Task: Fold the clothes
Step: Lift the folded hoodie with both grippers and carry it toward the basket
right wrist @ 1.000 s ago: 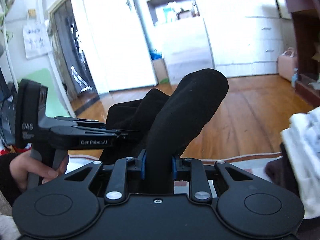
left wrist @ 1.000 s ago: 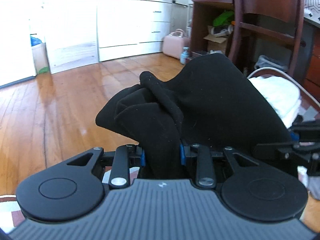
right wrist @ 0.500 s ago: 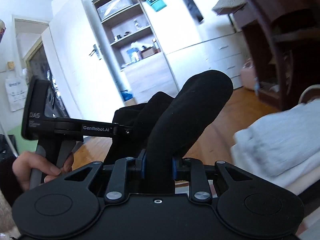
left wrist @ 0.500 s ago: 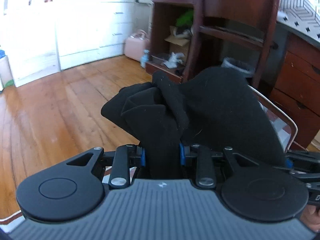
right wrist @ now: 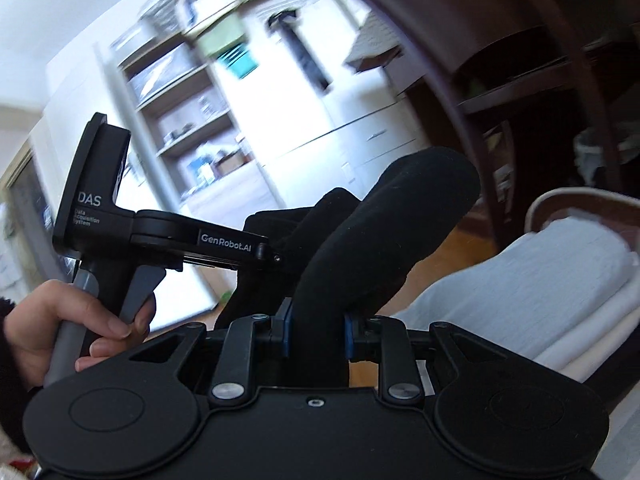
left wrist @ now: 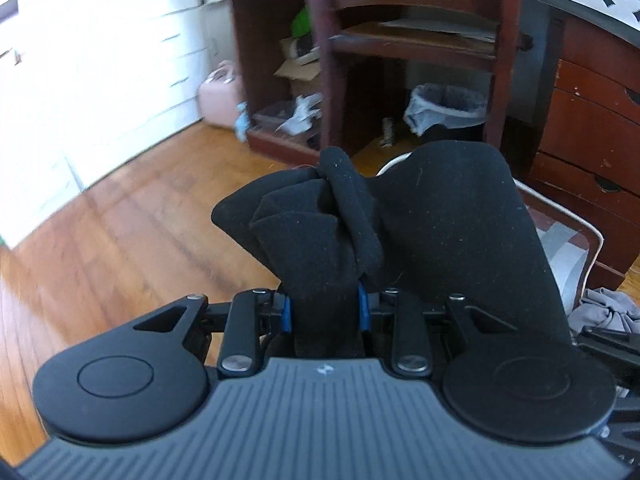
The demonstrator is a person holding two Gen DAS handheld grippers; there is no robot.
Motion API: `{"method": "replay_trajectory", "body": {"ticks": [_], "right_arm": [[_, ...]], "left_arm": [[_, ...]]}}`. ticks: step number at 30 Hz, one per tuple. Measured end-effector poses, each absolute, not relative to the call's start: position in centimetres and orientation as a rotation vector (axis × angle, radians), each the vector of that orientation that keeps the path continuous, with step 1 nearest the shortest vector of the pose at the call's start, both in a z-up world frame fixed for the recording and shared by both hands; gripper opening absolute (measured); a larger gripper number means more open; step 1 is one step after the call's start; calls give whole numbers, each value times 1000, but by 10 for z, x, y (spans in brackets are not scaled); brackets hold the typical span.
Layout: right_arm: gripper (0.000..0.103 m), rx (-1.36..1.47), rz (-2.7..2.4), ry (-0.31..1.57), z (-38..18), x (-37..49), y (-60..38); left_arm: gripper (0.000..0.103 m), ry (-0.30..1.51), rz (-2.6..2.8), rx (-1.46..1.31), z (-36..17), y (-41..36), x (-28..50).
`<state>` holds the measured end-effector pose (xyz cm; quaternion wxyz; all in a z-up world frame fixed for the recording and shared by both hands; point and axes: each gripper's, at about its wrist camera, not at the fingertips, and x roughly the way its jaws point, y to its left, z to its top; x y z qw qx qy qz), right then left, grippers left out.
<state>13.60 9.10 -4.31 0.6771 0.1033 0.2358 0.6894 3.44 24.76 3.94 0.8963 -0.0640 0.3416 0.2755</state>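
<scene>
Left wrist view shows my largest concern: the black garment [left wrist: 452, 236] is held aloft between both tools, above the wooden floor [left wrist: 120, 232], bunched rather than spread. I judge the bunching the main risk: layers gathered this thick could slide out of one grip, dropping that end and spoiling any fold line. The blur in both views suggests fast swinging, which would add to that risk.

Next, the folded pale stack [right wrist: 532, 292] sits low on the right, near the cloth; a trailing end could drag across it.

Orientation: the garment's long axis appears to run across from one tool to the other, its free lobes rising forward and up from each grip. Its full length I cannot tell.

Left gripper [left wrist: 324, 312]: jaws clenched on a wad of the garment. Right gripper [right wrist: 316, 332]: jaws likewise clamped on a thick roll of it. The person's hand [right wrist: 60, 328] squeezes the left tool's handle.
</scene>
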Motion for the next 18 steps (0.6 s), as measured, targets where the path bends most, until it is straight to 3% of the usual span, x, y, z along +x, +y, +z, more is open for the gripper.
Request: {"method": "replay_trajectory", "body": {"ticks": [5, 6, 7, 8, 9, 13, 18], "right_arm": [[28, 369, 1307, 467, -54, 178, 101], [34, 400, 1255, 472, -64, 187, 106], [38, 432, 1203, 477, -74, 196, 111], [47, 448, 1151, 489, -86, 205, 118], [51, 412, 1107, 533, -101, 214, 128], [51, 321, 1108, 678, -144, 246, 137], [63, 338, 1186, 746, -132, 293, 142]], "left_arm": [[33, 684, 480, -73, 46, 263, 120], [43, 708, 472, -72, 36, 269, 139], [63, 732, 463, -72, 26, 275, 159], [66, 756, 460, -72, 16, 281, 178], [66, 776, 492, -69, 2, 285, 189], [66, 850, 478, -158, -48, 295, 188], [66, 846, 467, -291, -76, 308, 140]]}}
